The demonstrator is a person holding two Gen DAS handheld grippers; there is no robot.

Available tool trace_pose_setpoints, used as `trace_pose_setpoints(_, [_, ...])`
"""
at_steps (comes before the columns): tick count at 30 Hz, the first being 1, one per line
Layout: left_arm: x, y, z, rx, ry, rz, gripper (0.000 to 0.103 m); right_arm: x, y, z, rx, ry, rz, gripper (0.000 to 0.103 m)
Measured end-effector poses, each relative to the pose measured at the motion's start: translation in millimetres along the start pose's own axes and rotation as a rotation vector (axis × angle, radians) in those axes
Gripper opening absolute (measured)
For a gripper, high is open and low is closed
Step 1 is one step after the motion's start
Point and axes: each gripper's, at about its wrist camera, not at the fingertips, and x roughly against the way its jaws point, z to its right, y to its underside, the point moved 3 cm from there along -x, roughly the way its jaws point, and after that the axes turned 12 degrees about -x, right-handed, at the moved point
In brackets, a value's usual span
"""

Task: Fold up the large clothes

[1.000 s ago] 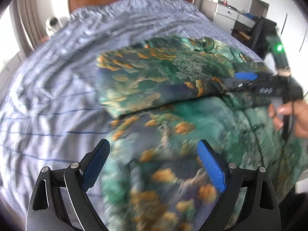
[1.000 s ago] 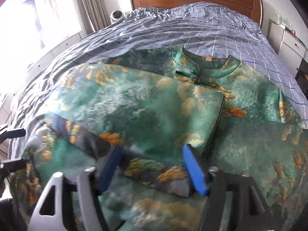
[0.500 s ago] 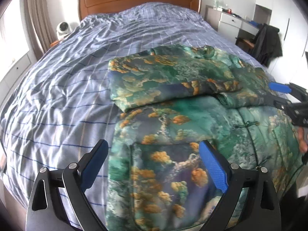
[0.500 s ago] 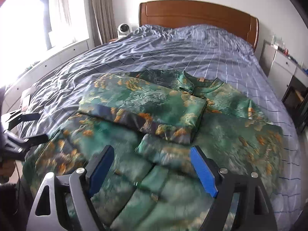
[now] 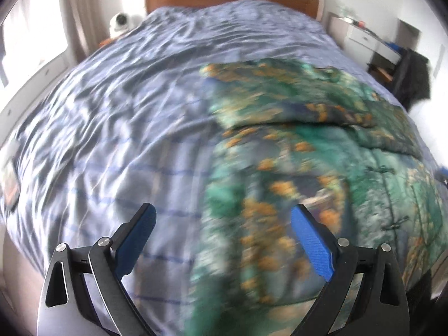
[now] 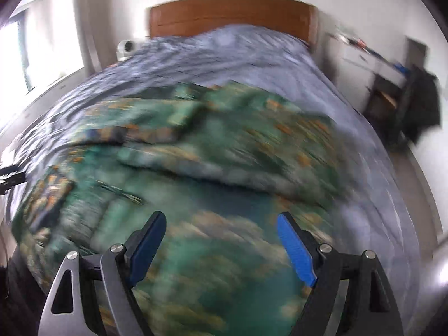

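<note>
Fingers [image 5: 140, 240] of left gripper [image 5: 224, 232] spread wide in the foreground, nothing between them; hovering over the near left edge of the garment [image 5: 294, 190], where printed cloth meets bedspread [image 5: 126, 112]. Same for right gripper [image 6: 221, 240]: blue pads [image 6: 294, 254] far apart, empty, poised above the near right part of the green and orange fabric. Both views heavily blurred, so fine creases hard to read.

Just beyond, lower body of the garment lying flat and unfolded toward the foot of the bed. Farther up, one side panel or sleeve already folded across the chest, forming a thick doubled layer with a dark edge; collar barely made out past it.

Judged roughly midway: side fold in, lengthwise fold of the hem up toward the collar probably left. Wooden headboard [image 6: 232, 14] at the far end.
</note>
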Motion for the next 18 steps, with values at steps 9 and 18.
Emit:
trace_pose_setpoints(9, [-16, 45, -29, 0.104, 0.197, -0.084, 0.097, 33, 28, 113, -0.169, 0.089, -0.106, 0.083])
trace_pose_setpoints(18, [-38, 69, 30, -0.053, 0.352, -0.146, 0.097, 19, 102, 119, -0.235, -0.172, -0.364, 0.083])
